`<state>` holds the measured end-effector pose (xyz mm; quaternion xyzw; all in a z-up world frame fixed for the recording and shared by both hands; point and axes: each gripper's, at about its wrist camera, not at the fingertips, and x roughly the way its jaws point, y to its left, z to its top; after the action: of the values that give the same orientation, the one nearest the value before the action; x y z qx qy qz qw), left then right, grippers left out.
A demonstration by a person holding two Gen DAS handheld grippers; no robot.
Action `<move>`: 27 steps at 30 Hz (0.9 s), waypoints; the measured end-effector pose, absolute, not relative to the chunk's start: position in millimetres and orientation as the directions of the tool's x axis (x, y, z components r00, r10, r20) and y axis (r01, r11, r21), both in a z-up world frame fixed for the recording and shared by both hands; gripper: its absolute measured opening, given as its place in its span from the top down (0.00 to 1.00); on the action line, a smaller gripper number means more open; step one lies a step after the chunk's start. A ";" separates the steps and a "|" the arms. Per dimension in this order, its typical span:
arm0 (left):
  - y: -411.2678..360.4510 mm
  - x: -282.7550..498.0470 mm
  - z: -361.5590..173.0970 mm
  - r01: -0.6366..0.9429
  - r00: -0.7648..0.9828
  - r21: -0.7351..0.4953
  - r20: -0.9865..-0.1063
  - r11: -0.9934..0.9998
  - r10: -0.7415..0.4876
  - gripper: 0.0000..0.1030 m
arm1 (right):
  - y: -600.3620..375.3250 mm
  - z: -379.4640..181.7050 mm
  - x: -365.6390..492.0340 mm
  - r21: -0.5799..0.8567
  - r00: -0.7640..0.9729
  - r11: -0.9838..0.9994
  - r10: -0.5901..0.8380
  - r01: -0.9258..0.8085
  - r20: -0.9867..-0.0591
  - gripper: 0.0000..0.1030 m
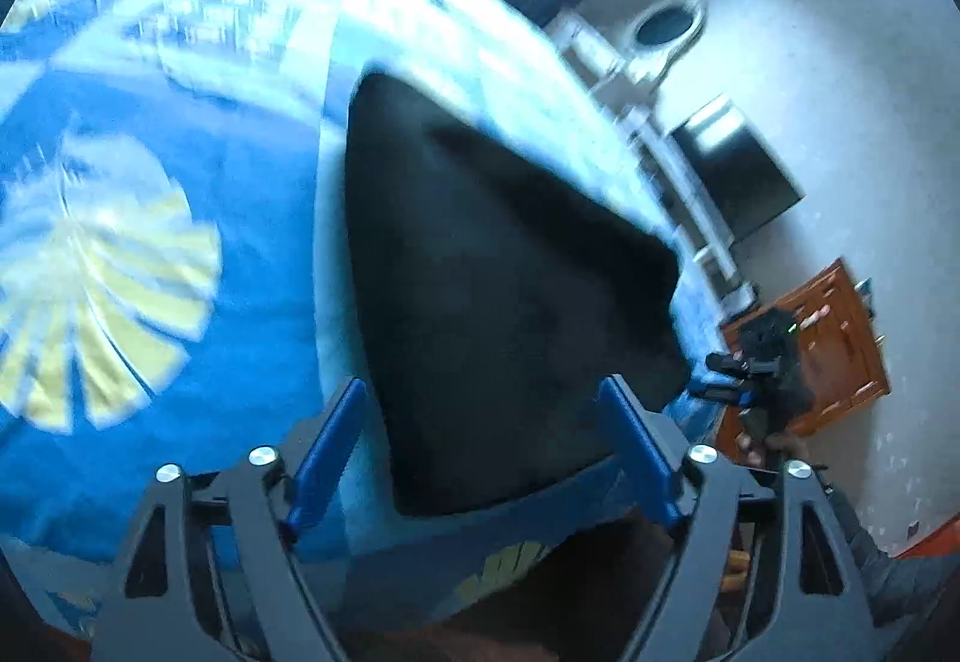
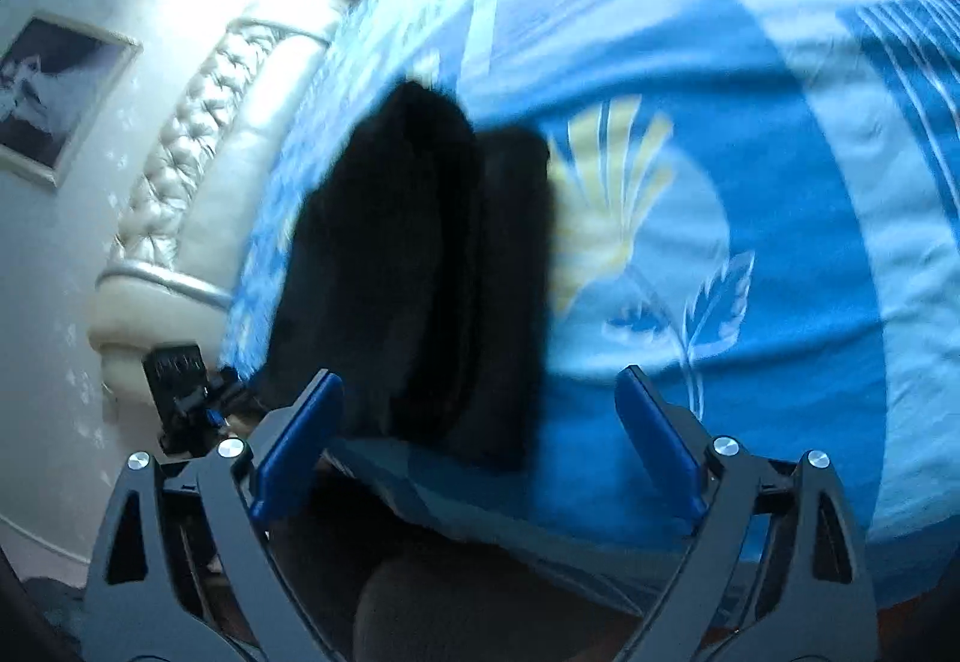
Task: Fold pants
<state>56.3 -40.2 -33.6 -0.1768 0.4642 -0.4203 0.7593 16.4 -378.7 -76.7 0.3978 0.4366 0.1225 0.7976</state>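
Two grippers hover above a bed, both with blue-padded jaws spread wide and holding nothing. Black pants (image 1: 498,290) lie in a compact dark bundle on the blue floral bedspread (image 1: 180,266), near the bed's edge. The left gripper (image 1: 480,452) frames the bundle's near end; the right gripper (image 2: 480,440) sits just right of it, seemingly poised to grasp.

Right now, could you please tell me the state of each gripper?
Left gripper: open, fingers spread, holding nothing; the black pants lie ahead on the bed.
Right gripper: open, holding nothing.
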 end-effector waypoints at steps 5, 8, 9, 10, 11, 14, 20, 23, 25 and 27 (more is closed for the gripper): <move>-32.2 93.5 -51.6 0.408 0.237 -0.670 -0.578 0.620 -0.781 0.22 | -377.5 -91.1 61.4 0.768 0.576 0.623 0.576 0.151 -0.580 0.10; -43.9 119.1 -65.4 0.374 0.226 -0.678 -0.595 0.633 -0.771 0.22 | -373.1 -95.2 90.8 0.803 0.590 0.583 0.607 0.126 -0.533 0.10; -46.1 123.7 -68.2 0.381 0.228 -0.672 -0.597 0.634 -0.769 0.22 | -372.3 -95.2 98.8 0.807 0.598 0.577 0.606 0.124 -0.525 0.10; -50.1 129.8 -68.0 0.390 0.233 -0.666 -0.596 0.636 -0.768 0.22 | -373.1 -96.3 107.3 0.810 0.604 0.573 0.603 0.125 -0.520 0.08; -52.7 133.9 -68.4 0.397 0.237 -0.664 -0.593 0.634 -0.769 0.22 | -374.5 -97.9 112.3 0.814 0.609 0.567 0.603 0.126 -0.515 0.07; -68.3 154.8 -67.8 0.411 0.222 -0.662 -0.593 0.626 -0.774 0.22 | -381.1 -101.9 117.5 0.823 0.622 0.554 0.602 0.126 -0.500 0.07; -91.9 179.6 -68.1 0.449 0.189 -0.641 -0.612 0.622 -0.768 0.21 | -390.2 -104.7 125.5 0.826 0.638 0.550 0.593 0.125 -0.491 0.07; -92.1 180.7 -68.6 0.450 0.183 -0.644 -0.612 0.619 -0.770 0.20 | -396.5 -104.9 125.9 0.840 0.653 0.531 0.596 0.116 -0.467 0.07; -92.1 181.7 -71.1 0.445 0.181 -0.651 -0.607 0.614 -0.774 0.19 | -398.1 -109.3 128.5 0.849 0.649 0.513 0.606 0.123 -0.460 0.07; -93.3 183.1 -72.0 0.452 0.181 -0.646 -0.609 0.616 -0.772 0.19 | -398.9 -109.3 131.3 0.850 0.642 0.515 0.615 0.114 -0.458 0.07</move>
<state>183.1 -93.3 -72.0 -0.1623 0.4936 -0.4073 0.7511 131.3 -398.9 -109.3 0.4655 0.3913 0.1612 0.7773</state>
